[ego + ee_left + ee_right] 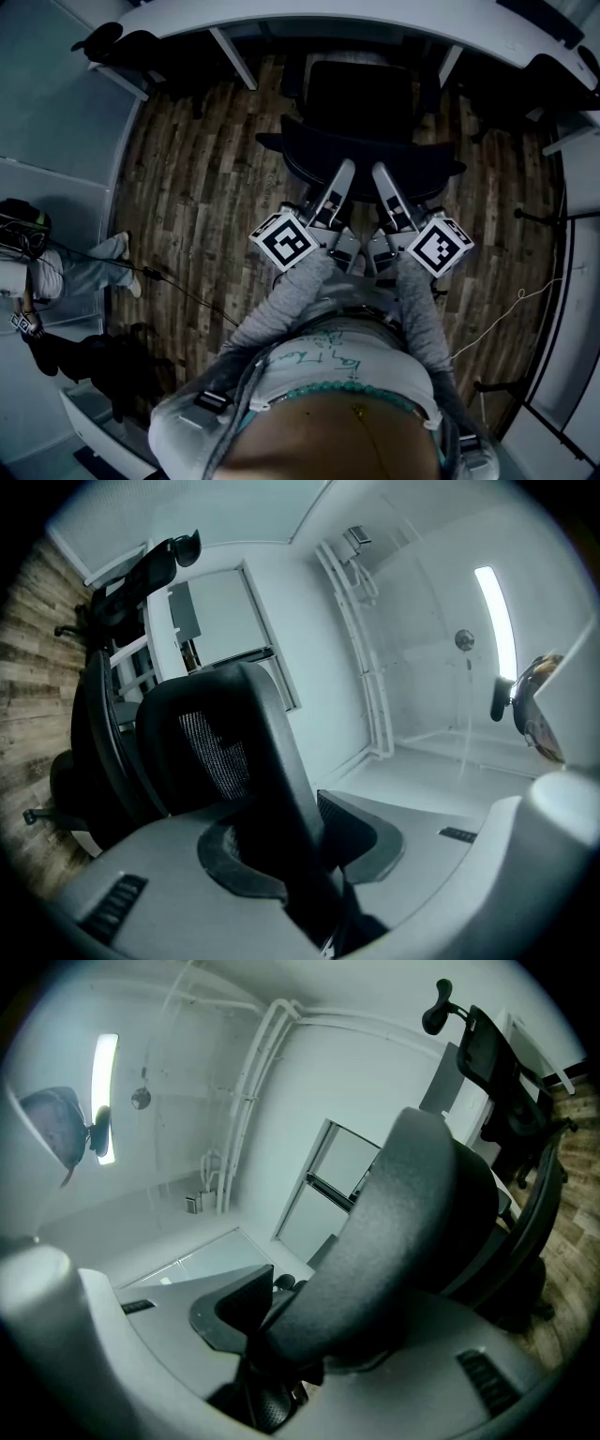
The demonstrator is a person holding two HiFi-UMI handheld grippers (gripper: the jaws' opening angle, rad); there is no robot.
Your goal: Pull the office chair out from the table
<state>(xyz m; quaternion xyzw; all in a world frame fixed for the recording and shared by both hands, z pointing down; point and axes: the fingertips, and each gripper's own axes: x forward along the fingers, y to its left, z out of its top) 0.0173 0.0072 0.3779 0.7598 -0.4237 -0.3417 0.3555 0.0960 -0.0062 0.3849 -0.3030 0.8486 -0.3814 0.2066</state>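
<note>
The black office chair [361, 103] stands on the wooden floor just in front of the white table [281, 14], with its seat partly under the table's edge. Both grippers hold the top rim of its backrest [366, 155] side by side. My left gripper [343, 172] is shut on the rim's left part, and the mesh backrest [246, 752] runs up between its pads, left gripper [305, 850]. My right gripper [381, 174] is shut on the rim's right part, where the dark padded edge [412, 1213] fills the gap of the right gripper [295, 1340].
Another black chair [122, 47] stands at the table's far left; more chairs [94, 705] [506, 1082] show in the gripper views. A person [56, 272] sits at the left with a cable [178, 286] across the floor. A stand's legs [544, 220] are at the right.
</note>
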